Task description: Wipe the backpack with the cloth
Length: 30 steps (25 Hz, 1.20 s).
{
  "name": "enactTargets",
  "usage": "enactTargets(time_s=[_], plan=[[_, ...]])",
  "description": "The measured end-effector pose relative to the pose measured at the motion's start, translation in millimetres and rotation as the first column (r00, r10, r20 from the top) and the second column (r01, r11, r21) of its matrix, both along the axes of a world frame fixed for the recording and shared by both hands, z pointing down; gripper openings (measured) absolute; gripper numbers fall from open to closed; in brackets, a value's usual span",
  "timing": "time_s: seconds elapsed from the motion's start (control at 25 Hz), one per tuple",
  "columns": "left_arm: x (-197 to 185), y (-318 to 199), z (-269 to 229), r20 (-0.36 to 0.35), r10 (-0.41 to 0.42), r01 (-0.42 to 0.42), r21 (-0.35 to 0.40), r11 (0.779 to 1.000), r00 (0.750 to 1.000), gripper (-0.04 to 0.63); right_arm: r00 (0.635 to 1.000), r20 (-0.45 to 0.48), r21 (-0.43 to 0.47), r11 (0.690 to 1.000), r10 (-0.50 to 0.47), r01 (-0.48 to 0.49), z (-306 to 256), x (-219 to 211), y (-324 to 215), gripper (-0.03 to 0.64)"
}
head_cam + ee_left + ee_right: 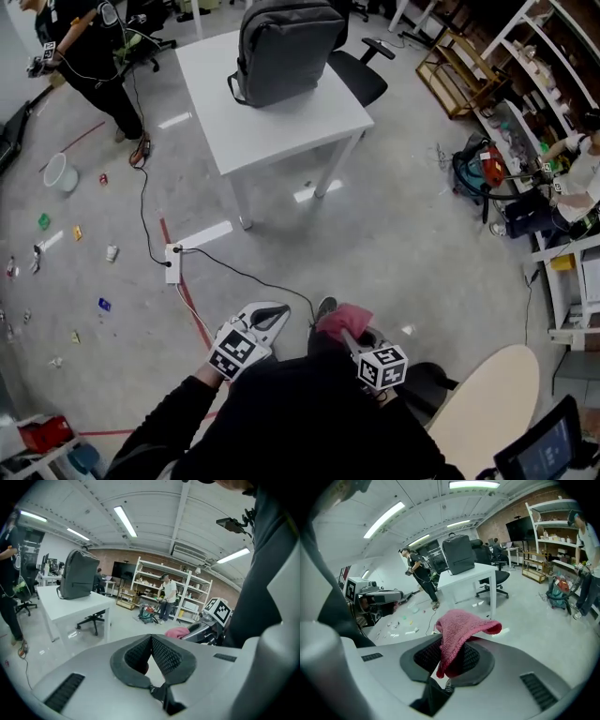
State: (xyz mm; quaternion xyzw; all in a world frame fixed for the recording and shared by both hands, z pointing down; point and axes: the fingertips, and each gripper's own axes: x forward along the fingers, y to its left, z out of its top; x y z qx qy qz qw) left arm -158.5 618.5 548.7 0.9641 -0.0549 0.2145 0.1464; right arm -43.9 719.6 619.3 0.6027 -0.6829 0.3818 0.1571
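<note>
A dark grey backpack [284, 49] stands upright on a white table [309, 127] far ahead of me; it also shows in the left gripper view [77, 574] and the right gripper view [458, 554]. My right gripper [336, 323] is shut on a pink cloth [459, 632], which drapes over its jaws; the cloth [343, 317] shows near my body in the head view. My left gripper [269, 317] is shut with nothing between its pads [164, 656]. Both grippers hang close to my torso, well short of the table.
A black office chair [361, 70] stands behind the table. A cable and power strip [172, 262] lie on the floor between me and the table. Small litter [77, 232] is scattered at left. Shelves [525, 66] and a person [586, 173] are at right; another person [89, 52] stands far left. A round tabletop [492, 408] sits at my right.
</note>
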Motion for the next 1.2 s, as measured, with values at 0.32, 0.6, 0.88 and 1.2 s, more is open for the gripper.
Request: enactTargets(time_s=[0.32,0.6,0.88,1.2], plan=[[52.3,-75.3,-23.1,-0.011,-0.285,0.284,-0.062,0.957,0.958,0.017,0.981,-0.001,0.079,0.978,-0.195,0.195,-17.7,73.5,-108.0,0.066],[118.6,-116.1,-45.1,-0.012,-0.468,0.467,-0.027,0.884,0.884,0.017,0.967,0.017,0.128,0.960,-0.254,0.250,-19.6,159.0,-164.8,0.066],[147.7,-130.3,-42.7,0.033,-0.535,0.536,-0.029,0.844,0.844,0.017,0.951,0.016,0.142,0.942,-0.309,0.304,-19.3,203.2,-202.9,0.066],[154.8,-211.5,-18.9,0.022,-0.543,0.543,-0.064,0.837,0.839,0.017,0.958,-0.005,0.133,0.949,-0.287,0.286,-5.7,212.6,-276.9,0.066]])
